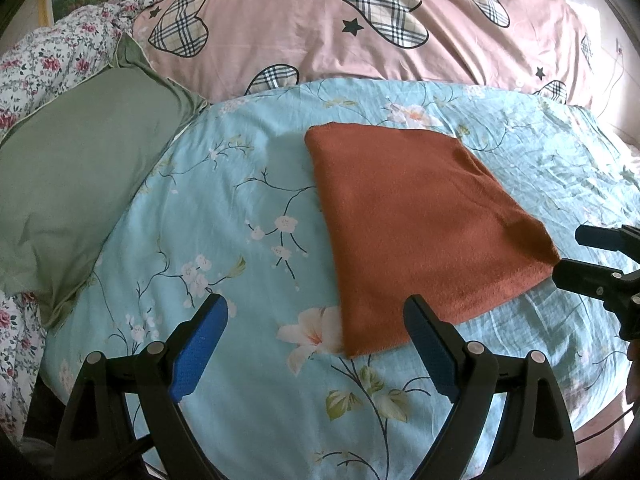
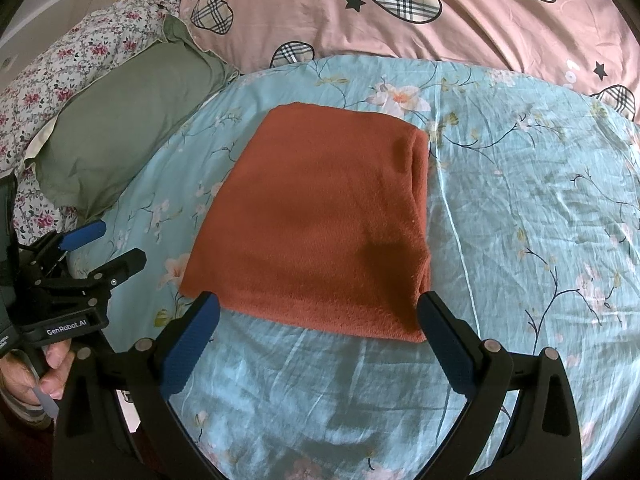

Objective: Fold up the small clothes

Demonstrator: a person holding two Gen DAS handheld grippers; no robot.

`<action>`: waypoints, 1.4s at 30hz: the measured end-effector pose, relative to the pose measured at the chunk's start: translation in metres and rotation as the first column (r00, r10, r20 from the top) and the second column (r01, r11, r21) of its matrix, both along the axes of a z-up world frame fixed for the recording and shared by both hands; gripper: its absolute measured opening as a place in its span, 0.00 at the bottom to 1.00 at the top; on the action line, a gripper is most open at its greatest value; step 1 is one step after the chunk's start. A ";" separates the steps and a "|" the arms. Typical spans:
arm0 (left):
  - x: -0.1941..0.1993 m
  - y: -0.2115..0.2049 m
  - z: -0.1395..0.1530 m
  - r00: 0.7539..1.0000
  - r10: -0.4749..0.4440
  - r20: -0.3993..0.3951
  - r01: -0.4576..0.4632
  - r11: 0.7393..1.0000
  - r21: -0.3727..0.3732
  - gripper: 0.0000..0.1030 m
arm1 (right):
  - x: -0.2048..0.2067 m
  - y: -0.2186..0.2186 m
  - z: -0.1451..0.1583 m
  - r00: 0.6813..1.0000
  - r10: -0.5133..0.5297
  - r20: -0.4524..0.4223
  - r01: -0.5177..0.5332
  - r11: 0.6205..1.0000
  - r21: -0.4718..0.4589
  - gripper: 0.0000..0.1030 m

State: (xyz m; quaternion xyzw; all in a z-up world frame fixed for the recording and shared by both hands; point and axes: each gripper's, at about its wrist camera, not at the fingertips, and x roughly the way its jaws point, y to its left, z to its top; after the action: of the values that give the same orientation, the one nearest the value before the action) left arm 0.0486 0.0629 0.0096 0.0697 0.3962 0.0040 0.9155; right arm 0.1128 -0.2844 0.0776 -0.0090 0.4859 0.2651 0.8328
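Note:
A rust-orange cloth (image 1: 420, 216) lies folded into a flat rectangle on the light blue floral bedsheet (image 1: 224, 220); it also shows in the right wrist view (image 2: 320, 220). My left gripper (image 1: 316, 312) is open and empty, just in front of the cloth's near left corner. My right gripper (image 2: 320, 312) is open and empty, its fingertips at the cloth's near edge. The right gripper also shows at the right edge of the left wrist view (image 1: 588, 256), and the left gripper at the left of the right wrist view (image 2: 104, 248).
A green pillow (image 1: 76, 184) lies left of the cloth. A pink quilt with plaid hearts (image 1: 320, 28) is bunched behind the sheet. A floral quilt (image 1: 44, 64) sits at the far left.

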 end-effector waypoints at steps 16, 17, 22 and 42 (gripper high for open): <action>0.001 -0.002 0.001 1.000 -0.008 0.004 0.008 1.000 0.000 0.88 | -0.001 0.002 0.001 1.000 -0.004 0.001 0.004 1.000 -0.001 0.96; 0.001 -0.001 0.001 1.000 -0.009 0.004 0.009 1.000 0.001 0.88 | -0.001 0.002 0.001 1.000 -0.004 0.001 0.004 1.000 -0.002 0.96; 0.001 -0.002 0.001 1.000 -0.008 0.004 0.008 1.000 0.001 0.89 | -0.001 0.002 0.001 1.000 -0.005 0.001 0.005 1.000 -0.001 0.96; 0.003 -0.002 0.002 1.000 -0.011 0.002 0.011 1.000 -0.001 0.89 | 0.001 0.002 0.001 1.000 -0.002 0.001 0.002 1.000 0.000 0.96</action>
State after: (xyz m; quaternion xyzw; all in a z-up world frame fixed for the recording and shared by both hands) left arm 0.0517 0.0608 0.0111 0.0716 0.3947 -0.0013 0.9160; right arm 0.1140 -0.2820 0.0790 -0.0087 0.4855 0.2640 0.8334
